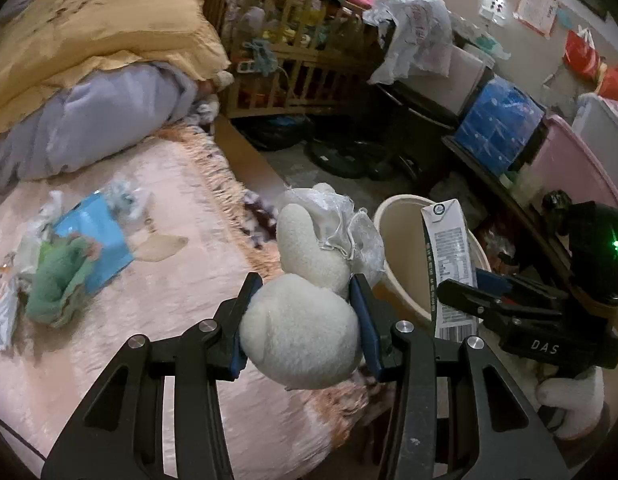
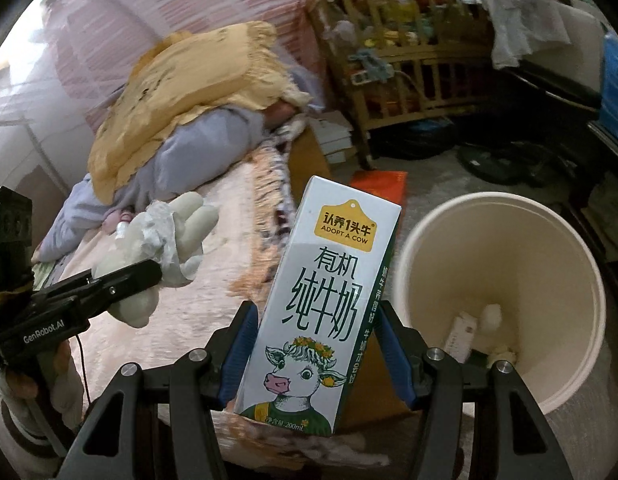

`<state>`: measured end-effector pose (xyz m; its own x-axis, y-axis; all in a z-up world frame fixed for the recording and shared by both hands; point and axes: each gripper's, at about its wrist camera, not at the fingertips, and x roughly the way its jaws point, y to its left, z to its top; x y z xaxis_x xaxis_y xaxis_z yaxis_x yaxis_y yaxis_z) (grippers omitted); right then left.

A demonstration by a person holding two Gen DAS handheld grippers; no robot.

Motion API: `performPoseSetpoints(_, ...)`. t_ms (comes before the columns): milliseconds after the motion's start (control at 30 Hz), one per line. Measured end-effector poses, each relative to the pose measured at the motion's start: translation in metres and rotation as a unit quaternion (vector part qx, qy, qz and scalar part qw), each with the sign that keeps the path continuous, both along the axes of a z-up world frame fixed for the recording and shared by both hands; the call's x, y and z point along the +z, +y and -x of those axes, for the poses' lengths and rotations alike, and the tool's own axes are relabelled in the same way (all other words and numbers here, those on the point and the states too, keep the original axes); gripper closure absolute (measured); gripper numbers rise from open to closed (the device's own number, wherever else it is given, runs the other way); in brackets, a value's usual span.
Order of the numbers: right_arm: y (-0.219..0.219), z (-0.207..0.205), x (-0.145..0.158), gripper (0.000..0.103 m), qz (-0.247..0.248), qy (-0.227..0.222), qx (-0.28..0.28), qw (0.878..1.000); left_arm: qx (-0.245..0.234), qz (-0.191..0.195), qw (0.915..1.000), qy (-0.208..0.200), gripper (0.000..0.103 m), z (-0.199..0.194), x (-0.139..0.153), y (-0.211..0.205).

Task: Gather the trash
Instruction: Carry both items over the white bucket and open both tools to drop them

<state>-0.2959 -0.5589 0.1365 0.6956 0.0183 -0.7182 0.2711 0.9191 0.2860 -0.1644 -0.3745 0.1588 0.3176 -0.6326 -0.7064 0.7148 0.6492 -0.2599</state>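
Note:
My left gripper (image 1: 305,300) is shut on a white foam packing piece (image 1: 305,328) with a clear plastic wrapper (image 1: 345,220) on it, held over the edge of the pink bed (image 1: 149,320). It also shows in the right wrist view (image 2: 165,248). My right gripper (image 2: 313,344) is shut on a white milk carton (image 2: 321,304) with a cow picture, held upright just left of the cream trash bin (image 2: 505,240). The carton (image 1: 449,256) stands over the bin's rim (image 1: 393,208) in the left wrist view. Several scraps (image 2: 469,332) lie in the bin's bottom.
On the bed lie a blue packet (image 1: 97,236), a green cloth (image 1: 61,280) and plastic scraps (image 1: 5,304). A yellow and lilac quilt pile (image 1: 89,80) fills the bed's far end. A wooden crib (image 1: 293,48), bins (image 1: 565,156) and clutter line the floor beyond.

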Motion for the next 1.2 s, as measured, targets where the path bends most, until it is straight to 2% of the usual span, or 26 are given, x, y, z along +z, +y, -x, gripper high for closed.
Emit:
performPoseSetpoints(233,-0.033,0.017,-0.002,0.045,0.010,0.004,-0.034,0.999,-0.028,-0.003,0.9996,0.001,0.060,0.009,-0.002,-0.038)
performPoseSetpoints(433,-0.061,0.026,-0.010,0.045,0.010,0.013,-0.067,0.998,-0.054,0.012,0.9977,0.039,0.060,0.012,-0.007,-0.068)
performPoseSetpoints(567,-0.080,0.028,-0.019,0.045,0.010,0.021,-0.092,0.996,-0.066,0.011,0.9965,0.049,0.060,0.018,-0.012,-0.090)
performPoseSetpoints(1067,-0.124,0.045,-0.045,0.045,0.006,0.038,-0.155,0.987,-0.084,0.003,0.9942,0.068,0.060,0.019,-0.038,-0.157)
performPoseSetpoints(1200,-0.129,0.048,-0.045,0.045,0.007,0.037,-0.168,0.985,-0.092,0.014,0.9926,0.079,0.058,0.018,-0.043,-0.166)
